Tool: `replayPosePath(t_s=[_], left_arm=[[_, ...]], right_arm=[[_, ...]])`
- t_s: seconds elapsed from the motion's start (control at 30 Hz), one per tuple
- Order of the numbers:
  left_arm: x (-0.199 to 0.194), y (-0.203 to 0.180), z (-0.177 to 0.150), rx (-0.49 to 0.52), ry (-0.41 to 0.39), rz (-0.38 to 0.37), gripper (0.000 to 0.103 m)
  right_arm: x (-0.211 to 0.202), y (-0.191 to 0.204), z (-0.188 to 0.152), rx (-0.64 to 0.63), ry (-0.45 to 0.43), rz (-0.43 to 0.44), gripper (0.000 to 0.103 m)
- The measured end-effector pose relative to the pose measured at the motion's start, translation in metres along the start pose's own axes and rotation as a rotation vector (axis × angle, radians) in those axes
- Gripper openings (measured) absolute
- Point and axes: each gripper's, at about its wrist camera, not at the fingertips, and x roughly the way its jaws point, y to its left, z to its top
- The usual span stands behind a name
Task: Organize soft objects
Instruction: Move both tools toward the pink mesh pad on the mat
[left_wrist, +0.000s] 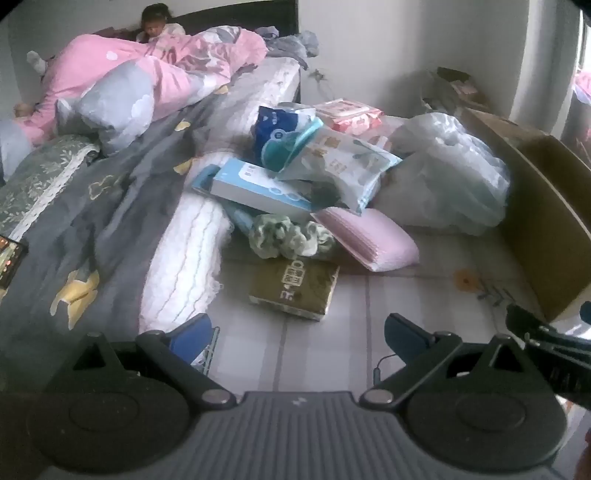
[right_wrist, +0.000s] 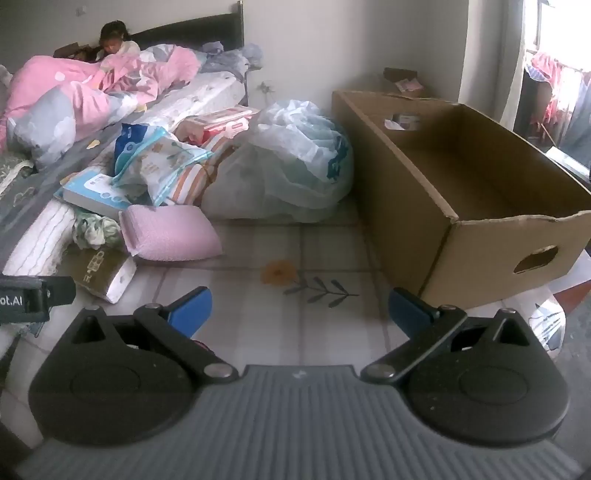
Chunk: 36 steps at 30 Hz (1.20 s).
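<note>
A heap of soft packs lies on the bed mat: a brown tissue pack (left_wrist: 295, 286) (right_wrist: 101, 273), a pink foam pack (left_wrist: 369, 236) (right_wrist: 170, 232), a green-white scrunched cloth (left_wrist: 291, 236) (right_wrist: 96, 229), a blue-white box (left_wrist: 258, 188) (right_wrist: 92, 194), printed pouches (left_wrist: 332, 162) (right_wrist: 159, 166) and a big plastic bag (left_wrist: 443, 177) (right_wrist: 288, 166). An open cardboard box (right_wrist: 461, 192) (left_wrist: 543, 206) stands to the right. My left gripper (left_wrist: 299, 336) is open and empty, just short of the tissue pack. My right gripper (right_wrist: 299, 310) is open and empty over bare mat beside the box.
A child (left_wrist: 157, 26) (right_wrist: 114, 40) sits at the headboard under a pink quilt (left_wrist: 147, 77) (right_wrist: 92, 92). A grey blanket (left_wrist: 92, 221) and a white rolled blanket (left_wrist: 184, 258) lie left. A phone (left_wrist: 9, 258) lies at the far left. A window with hanging clothes (right_wrist: 554, 74) is right.
</note>
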Motion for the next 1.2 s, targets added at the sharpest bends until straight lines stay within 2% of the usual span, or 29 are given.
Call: replayPosePath(t_s=[0.13,0.23,0.3,0.4,0.63,1.0,1.2], left_arm=[[0.0,-0.001,0.0,0.006,0.005,0.02,0.101],[0.006,-0.023,-0.003,0.01,0.001,0.035,0.101],[0.006,-0.025,-0.003,0.007,0.003,0.034,0.101],[0.0,-0.012,-0.001,0.029,0.005,0.008,0.101],[0.004,-0.011,0.005,0.015,0.006,-0.011,0.101],[0.006,-0.025,0.007,0.033,0.01,-0.042,0.101],[0.01,-0.039,0.005,0.055,0.023,-0.086,0.101]], right_arm=[[-0.001,0.0,0.0,0.004,0.004,0.006,0.102],[0.0,-0.001,0.002,-0.003,0.007,0.008,0.102],[-0.001,-0.004,0.004,-0.001,0.006,0.004,0.102],[0.0,-0.006,0.008,-0.011,0.013,-0.019,0.102],[0.0,-0.006,0.01,-0.011,0.008,-0.029,0.102],[-0.004,-0.016,0.011,-0.009,0.005,-0.048,0.102],[-0.01,-0.028,0.008,-0.002,0.005,-0.085,0.102]])
